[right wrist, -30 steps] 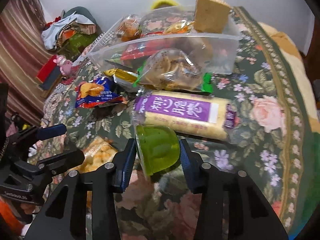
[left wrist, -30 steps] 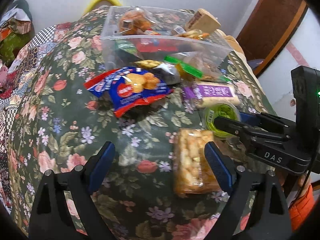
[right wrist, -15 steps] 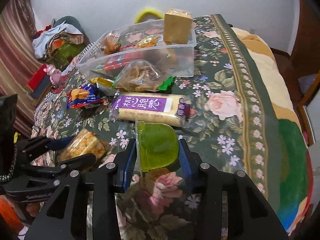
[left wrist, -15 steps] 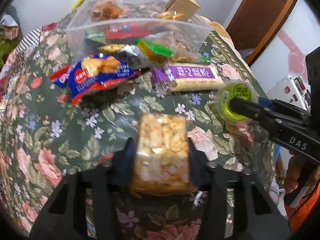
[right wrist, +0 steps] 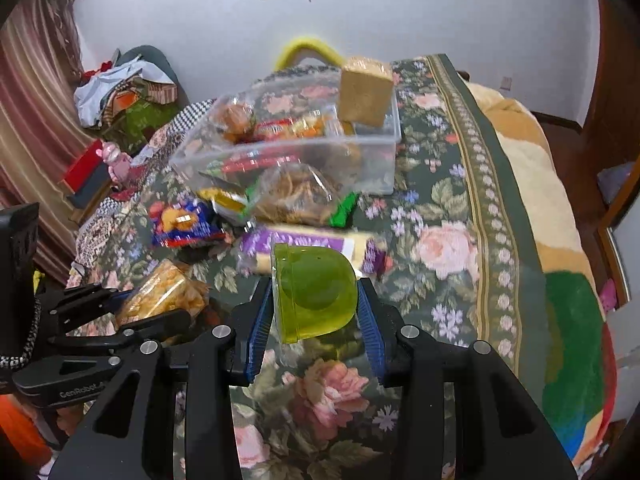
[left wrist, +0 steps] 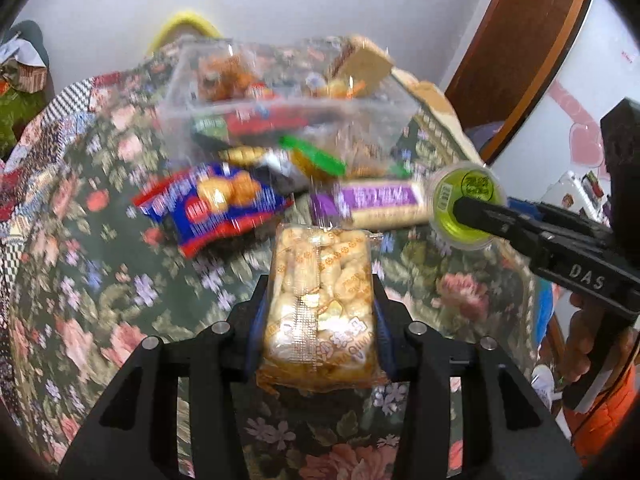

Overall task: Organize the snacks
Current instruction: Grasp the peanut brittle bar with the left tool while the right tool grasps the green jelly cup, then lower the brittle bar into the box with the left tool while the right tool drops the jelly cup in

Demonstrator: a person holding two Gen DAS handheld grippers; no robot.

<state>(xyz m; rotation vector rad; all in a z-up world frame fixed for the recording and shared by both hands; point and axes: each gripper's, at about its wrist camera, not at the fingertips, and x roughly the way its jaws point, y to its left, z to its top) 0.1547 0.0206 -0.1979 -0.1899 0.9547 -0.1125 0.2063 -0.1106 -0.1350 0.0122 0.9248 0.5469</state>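
My left gripper (left wrist: 320, 304) is shut on a clear pack of golden puffed snack (left wrist: 320, 308) and holds it above the floral cloth; the pack also shows in the right wrist view (right wrist: 160, 296). My right gripper (right wrist: 314, 308) is shut on a green jelly cup (right wrist: 314, 292), lifted off the cloth; the cup also shows in the left wrist view (left wrist: 464, 208). A clear plastic bin (right wrist: 384, 176) with several snacks stands farther back. A purple wafer pack (left wrist: 376, 204), a blue and red cookie bag (left wrist: 212, 204) and a clear bag of brown snacks (right wrist: 296, 196) lie before the bin.
A tan block snack (right wrist: 366, 92) stands upright in the bin's right corner. The floral cloth (right wrist: 440, 248) covers the surface, with a beige blanket (right wrist: 520, 132) at the right edge. Clothes and clutter (right wrist: 120, 92) lie at the far left.
My left gripper moved right, shut on the puffed snack pack and raised it. My right gripper lifted the jelly cup and drew back from the bin.
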